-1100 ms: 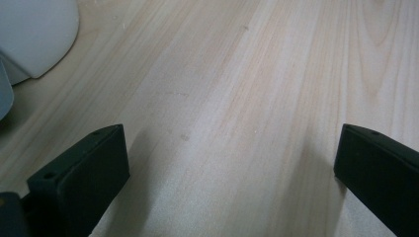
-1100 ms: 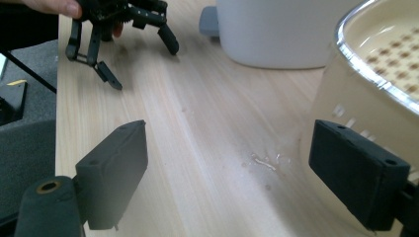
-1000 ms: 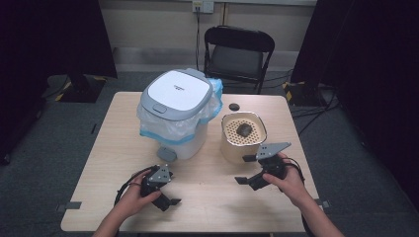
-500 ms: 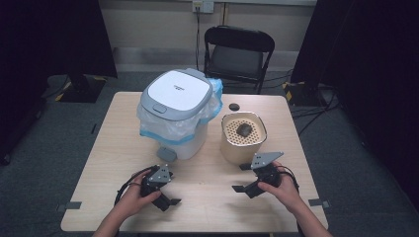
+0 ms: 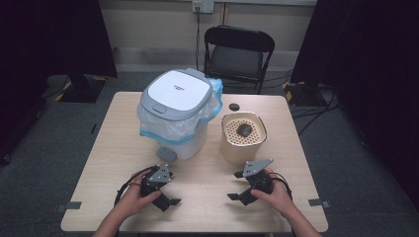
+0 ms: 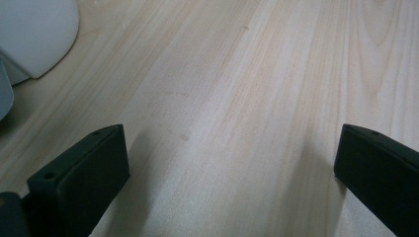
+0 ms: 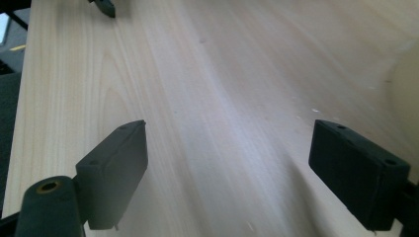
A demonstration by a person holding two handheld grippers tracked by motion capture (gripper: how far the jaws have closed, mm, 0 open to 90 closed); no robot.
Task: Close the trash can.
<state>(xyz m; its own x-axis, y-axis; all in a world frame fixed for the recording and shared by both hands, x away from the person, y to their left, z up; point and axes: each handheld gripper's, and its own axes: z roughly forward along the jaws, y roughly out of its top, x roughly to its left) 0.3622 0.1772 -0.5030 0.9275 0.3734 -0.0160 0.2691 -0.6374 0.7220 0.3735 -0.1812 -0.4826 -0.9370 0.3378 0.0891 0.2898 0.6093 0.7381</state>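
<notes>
A grey bin with a white lid [image 5: 175, 96] and a clear bag liner stands at the table's middle left. To its right is a beige round pot [image 5: 243, 143] whose perforated insert carries a dark lump [image 5: 243, 130]. My left gripper [image 5: 170, 190] rests low on the wood in front of the bin, open, with bare table between its jaws [image 6: 227, 163]. Low over the wood in front of the pot, my right gripper [image 5: 236, 185] is open too, nothing between its jaws [image 7: 237, 163].
A small dark disc [image 5: 233, 106] lies on the table [image 5: 118, 143] behind the pot. A black folding chair [image 5: 238, 47] stands beyond the far edge. The bin's base [image 6: 34, 39] is close to my left gripper, and the pot's wall [image 7: 407, 84] is near my right one.
My right gripper has sunk toward the tabletop and drawn a little toward the near edge, jaws still apart. The left gripper has stayed where it was.
</notes>
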